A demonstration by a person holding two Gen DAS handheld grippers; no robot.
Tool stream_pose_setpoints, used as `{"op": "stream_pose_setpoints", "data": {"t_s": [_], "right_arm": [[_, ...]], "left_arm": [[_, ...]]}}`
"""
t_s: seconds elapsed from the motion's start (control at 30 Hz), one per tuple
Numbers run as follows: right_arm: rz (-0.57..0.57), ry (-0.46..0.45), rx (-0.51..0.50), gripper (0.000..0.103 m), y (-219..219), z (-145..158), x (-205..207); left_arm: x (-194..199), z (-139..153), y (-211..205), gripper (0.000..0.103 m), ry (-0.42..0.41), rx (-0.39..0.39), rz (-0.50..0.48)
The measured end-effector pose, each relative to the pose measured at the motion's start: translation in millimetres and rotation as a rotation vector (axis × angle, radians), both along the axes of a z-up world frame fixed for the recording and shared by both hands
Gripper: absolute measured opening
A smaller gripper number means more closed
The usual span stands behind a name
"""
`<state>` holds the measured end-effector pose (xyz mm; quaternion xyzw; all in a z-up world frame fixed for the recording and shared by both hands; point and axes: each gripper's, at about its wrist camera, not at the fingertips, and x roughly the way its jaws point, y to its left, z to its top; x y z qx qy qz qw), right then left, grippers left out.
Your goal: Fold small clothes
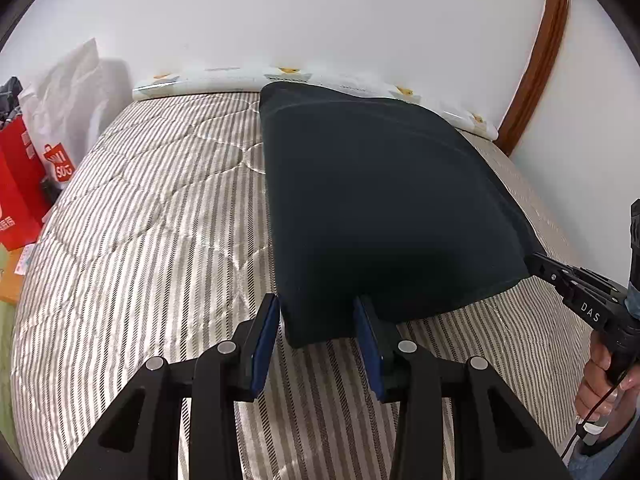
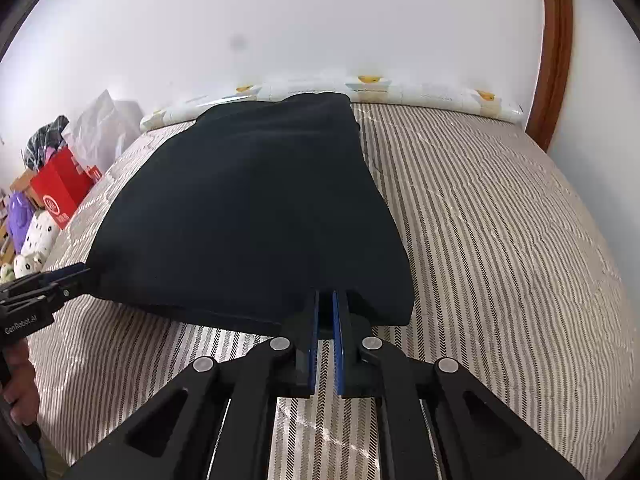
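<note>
Dark garment (image 1: 384, 200) is laid folded on the striped mattress (image 1: 140, 220); left gripper (image 1: 316, 312) released, right gripper (image 2: 328, 312) clenched on its hem; more folds are likely left.

Striped quilted mattress (image 1: 160, 220) carries everything, brown/white stripes w/ stitched curves. Dark folded garment (image 1: 380, 208) lies on it, far edge near the wall. White pad w/ yellow prints (image 2: 420, 94) runs along the mattress's far edge.
</note>
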<state>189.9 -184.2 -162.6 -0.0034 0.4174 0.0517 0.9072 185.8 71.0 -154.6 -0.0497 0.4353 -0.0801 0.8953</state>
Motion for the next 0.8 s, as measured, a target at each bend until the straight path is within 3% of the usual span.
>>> {"op": "stream_pose_setpoints", "data": {"t_s": [0.1, 0.23, 0.33, 0.37, 0.5, 0.63, 0.8], "right_arm": [[-0.004, 0.022, 0.005, 0.012, -0.8, 2.3, -1.9], [-0.017, 0.024, -0.031, 0.033, -0.6, 8.8, -8.7], [-0.046, 0.004, -0.049, 0.039, -3.8, 21.0, -20.0], [-0.053, -0.005, -0.040, 0.041, -5.5, 26.9, -25.7], [-0.075, -0.035, -0.051, 0.058, -5.6, 49.1, -49.3], [-0.071, -0.089, -0.083, 0.070, -4.4, 71.7, -79.5], [-0.112, -0.092, -0.078, 0.073, -9.5, 95.3, -110.9]], "left_arm": [[-6.2, 4.2, 1.6, 0.045, -0.002, -0.008, 0.016], [-17.8, 11.6, 3.0, 0.049, -0.001, -0.009, 0.017], [-27.7, 19.6, 4.3, 0.053, -0.007, -0.007, 0.026], [-30.8, 22.7, 4.7, 0.060, -0.010, -0.010, 0.026], [-47.6, 38.6, 2.6, 0.073, -0.030, -0.027, 0.033], [-68.0, 63.0, -5.4, 0.079, -0.062, -0.023, 0.020], [-96.1, 87.5, -13.1, 0.085, -0.118, 0.012, 0.029]]}}
